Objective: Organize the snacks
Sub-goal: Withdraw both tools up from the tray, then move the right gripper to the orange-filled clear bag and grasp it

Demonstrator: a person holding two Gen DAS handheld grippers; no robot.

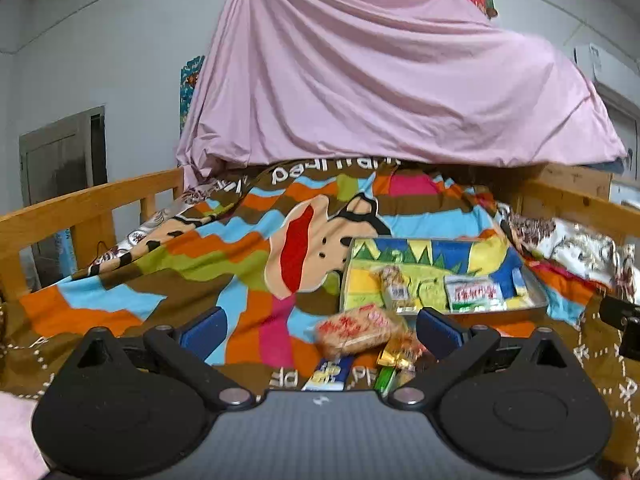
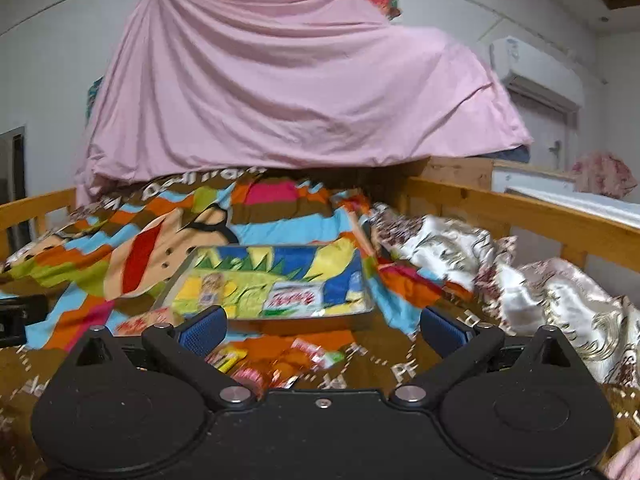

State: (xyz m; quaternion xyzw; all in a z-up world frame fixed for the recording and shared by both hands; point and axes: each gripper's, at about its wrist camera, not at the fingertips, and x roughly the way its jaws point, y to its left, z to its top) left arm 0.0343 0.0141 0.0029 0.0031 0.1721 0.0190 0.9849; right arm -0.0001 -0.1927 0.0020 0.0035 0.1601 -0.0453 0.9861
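The snacks lie in two groups. In the left wrist view, right of centre, a shallow metal tray (image 1: 536,288) lined with a bright dinosaur-print cloth already holds a clear packet of brown snacks (image 1: 394,286) and a white-and-green packet (image 1: 474,292). Just below the tray, at lower centre, loose ones sit on the striped cartoon blanket (image 1: 168,264): a red-printed cracker pack (image 1: 354,330), a gold-wrapped sweet (image 1: 400,354), a blue-and-yellow bar (image 1: 330,376) and a green stick (image 1: 386,380).

The left gripper (image 1: 318,328) hovers with its jaws spread wide and empty, the cracker pack between them. The right gripper (image 2: 322,326) is likewise wide open and holds nothing; below it lie a red-and-green wrapper (image 2: 318,354) and a yellow packet (image 2: 228,358), blurred.

The job looks partly done, with a pick-up in hand. The next move likely calls for lowering the left gripper, closing on the cracker pack gently, and carrying it up-right into the tray.

Behind, a pink sheet (image 1: 380,80) drapes over the wooden bed rail (image 1: 80,204).
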